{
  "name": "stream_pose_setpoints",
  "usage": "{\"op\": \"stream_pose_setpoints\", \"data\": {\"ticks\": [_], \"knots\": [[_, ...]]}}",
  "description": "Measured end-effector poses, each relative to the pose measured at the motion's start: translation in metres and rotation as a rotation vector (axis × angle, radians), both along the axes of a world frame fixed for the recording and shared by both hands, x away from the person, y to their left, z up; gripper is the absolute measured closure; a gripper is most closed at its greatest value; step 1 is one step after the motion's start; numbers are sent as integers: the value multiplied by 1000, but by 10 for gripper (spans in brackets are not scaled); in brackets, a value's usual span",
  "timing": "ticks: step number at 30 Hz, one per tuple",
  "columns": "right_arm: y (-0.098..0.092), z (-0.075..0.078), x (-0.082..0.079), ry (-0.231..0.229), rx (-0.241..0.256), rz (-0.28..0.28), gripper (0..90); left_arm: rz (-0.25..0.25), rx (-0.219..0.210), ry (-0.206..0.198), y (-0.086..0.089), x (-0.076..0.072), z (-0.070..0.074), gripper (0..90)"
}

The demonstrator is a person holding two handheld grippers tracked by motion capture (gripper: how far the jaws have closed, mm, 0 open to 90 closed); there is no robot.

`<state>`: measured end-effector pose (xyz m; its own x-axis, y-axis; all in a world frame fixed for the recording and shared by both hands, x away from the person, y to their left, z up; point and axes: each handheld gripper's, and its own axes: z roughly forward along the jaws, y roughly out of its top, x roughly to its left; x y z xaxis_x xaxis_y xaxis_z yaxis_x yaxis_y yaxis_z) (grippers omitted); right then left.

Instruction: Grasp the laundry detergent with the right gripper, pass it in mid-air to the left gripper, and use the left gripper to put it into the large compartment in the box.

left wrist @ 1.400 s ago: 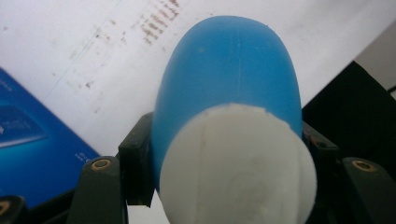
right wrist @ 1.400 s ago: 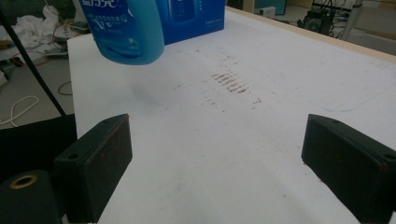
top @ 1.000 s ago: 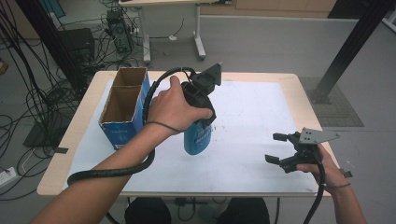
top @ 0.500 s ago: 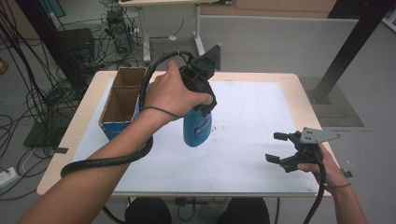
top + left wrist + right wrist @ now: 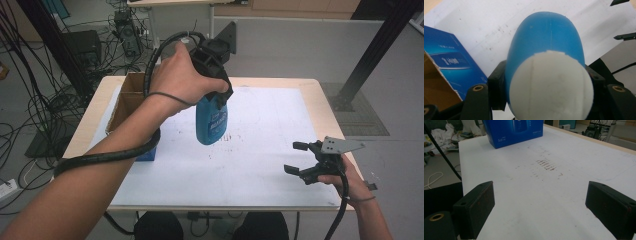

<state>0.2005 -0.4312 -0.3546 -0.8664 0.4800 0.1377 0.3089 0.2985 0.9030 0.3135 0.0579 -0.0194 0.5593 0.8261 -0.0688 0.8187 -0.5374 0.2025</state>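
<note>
Bottle [image 5: 211,120] hangs in the air above the white sheet [image 5: 260,165], gripped at its top by the left gripper [image 5: 216,92]. In the left gripper view the two black jaws are closed against the blue shoulders on either side of the white cap [image 5: 551,86], so the hold looks firm. From the table's centre the bottle sits at about 11 o'clock, clear of the surface and hanging roughly upright.

Beside it, at about 9 o'clock, stands the open box [image 5: 131,107], blue outside and brown cardboard inside; its top flaps are up.

The right gripper [image 5: 306,160] rests low at about 4 o'clock, near the table's front edge. Its jaws are spread wide with nothing between them, as the right gripper view shows over the bare, lightly stained sheet.

The step in hand looks like the carry: the bottle is lifted and being taken somewhere, most likely to the box, though the pictures alone cannot settle that. If so, the next move calls for swinging the bottle toward 9 o'clock, lining its base over the opening, keeping it upright past the flaps, then lowering before the jaws let go.
</note>
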Motion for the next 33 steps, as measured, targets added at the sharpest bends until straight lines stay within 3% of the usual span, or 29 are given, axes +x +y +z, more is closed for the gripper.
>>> {"op": "stream_pose_setpoints", "data": {"ticks": [17, 28, 33], "knots": [[-3, -3, -3, 1, 7, -10, 86, 59, 6, -38, 4, 8, 46, 376], [-5, -4, -4, 3, 6, -16, 87, 85, 10, -43, 7, 16, 58, 376], [-5, -3, -4, -1, 8, -17, 86, 123, 3, -47, 16, 21, 60, 376]]}}
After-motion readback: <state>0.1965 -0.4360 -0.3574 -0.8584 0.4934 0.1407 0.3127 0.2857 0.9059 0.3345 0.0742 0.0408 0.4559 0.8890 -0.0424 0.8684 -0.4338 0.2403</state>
